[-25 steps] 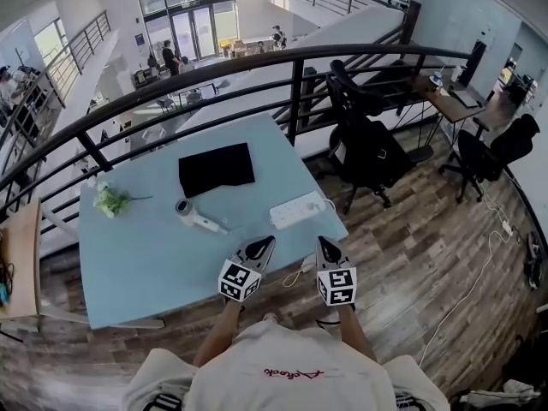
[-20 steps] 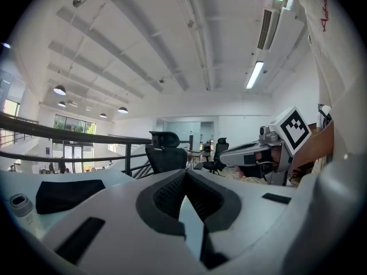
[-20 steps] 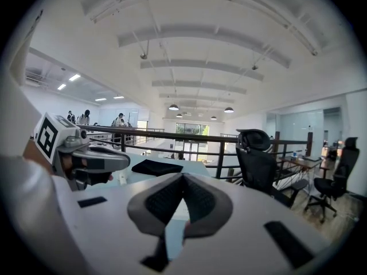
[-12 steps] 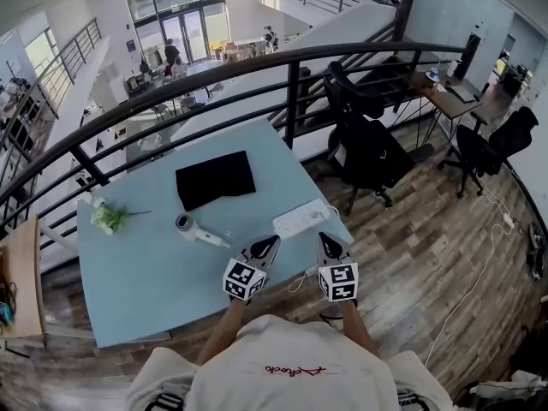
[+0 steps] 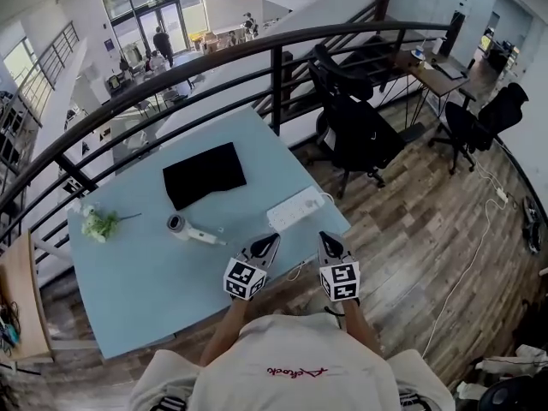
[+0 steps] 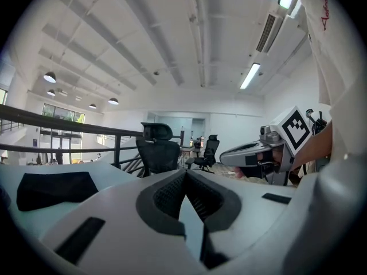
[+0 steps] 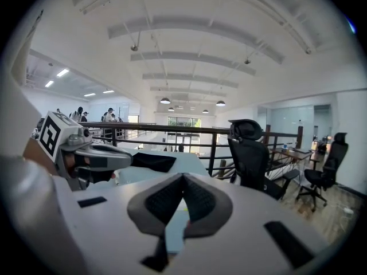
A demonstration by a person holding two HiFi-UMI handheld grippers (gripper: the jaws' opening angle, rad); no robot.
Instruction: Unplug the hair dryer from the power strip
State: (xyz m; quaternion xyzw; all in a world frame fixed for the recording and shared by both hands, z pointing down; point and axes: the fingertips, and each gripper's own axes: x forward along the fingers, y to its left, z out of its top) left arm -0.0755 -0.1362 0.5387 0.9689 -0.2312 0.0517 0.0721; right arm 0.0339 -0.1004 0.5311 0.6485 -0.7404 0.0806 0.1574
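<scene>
A white hair dryer [image 5: 190,229] lies on the light blue table [image 5: 137,272], its round nozzle end to the left. To its right, near the table's right edge, a white power strip [image 5: 295,209] lies with a white cord [image 5: 297,272] hanging off the front edge below it. My left gripper [image 5: 271,240] is shut and empty, held above the table's front edge just below the strip. My right gripper [image 5: 326,237] is shut and empty beside it, near the table's right corner. In the gripper views the jaws of each meet at the tip with nothing between them.
A black folded cloth [image 5: 204,172] lies at the table's back, a small flower sprig [image 5: 98,223] at its left. A black railing [image 5: 214,62] runs behind the table. Black office chairs [image 5: 353,135] stand to the right on the wooden floor.
The head view has shifted, so table and strip sit a little further left and up. Both grippers stay shut and side by side, now closer to the power strip.
</scene>
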